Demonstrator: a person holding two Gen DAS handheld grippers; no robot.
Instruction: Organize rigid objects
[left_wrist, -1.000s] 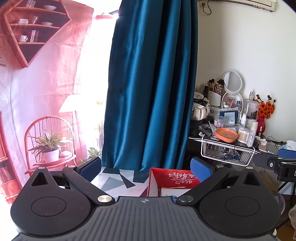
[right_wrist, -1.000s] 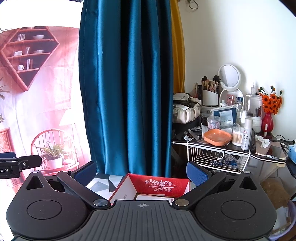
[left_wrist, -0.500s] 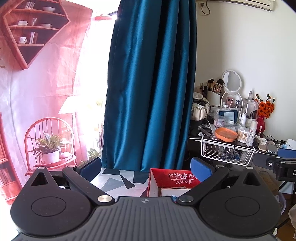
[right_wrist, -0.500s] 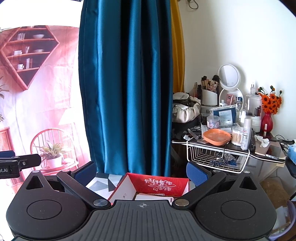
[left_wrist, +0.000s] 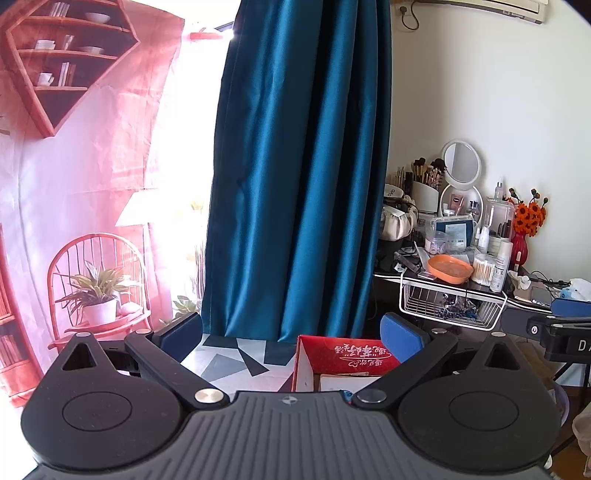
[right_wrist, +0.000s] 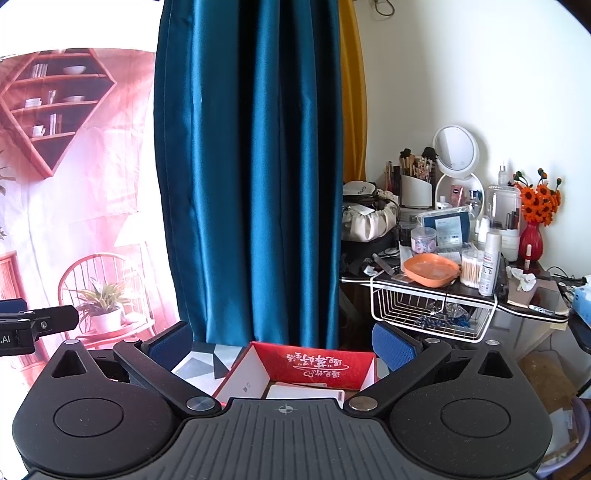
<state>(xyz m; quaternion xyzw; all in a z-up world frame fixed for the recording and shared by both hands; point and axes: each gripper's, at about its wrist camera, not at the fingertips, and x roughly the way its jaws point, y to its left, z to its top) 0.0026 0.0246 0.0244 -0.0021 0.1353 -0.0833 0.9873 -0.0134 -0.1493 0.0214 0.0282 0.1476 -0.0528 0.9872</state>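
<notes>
Open air ahead above red box; blue curtain stands behind, cluttered dressing table blocks right side.

Left wrist view: looks forward, level, along its fingers; red box close, beyond the right finger.
Right wrist view: same heading; box between its fingers.
Shared: blue curtain, box, cluttered dressing table.

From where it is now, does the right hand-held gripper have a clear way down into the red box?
Probably yes. The right hand-held gripper is open and empty, and the red box sits open-topped just ahead and below it, with nothing visible between. Flat white items already lie inside.
</notes>
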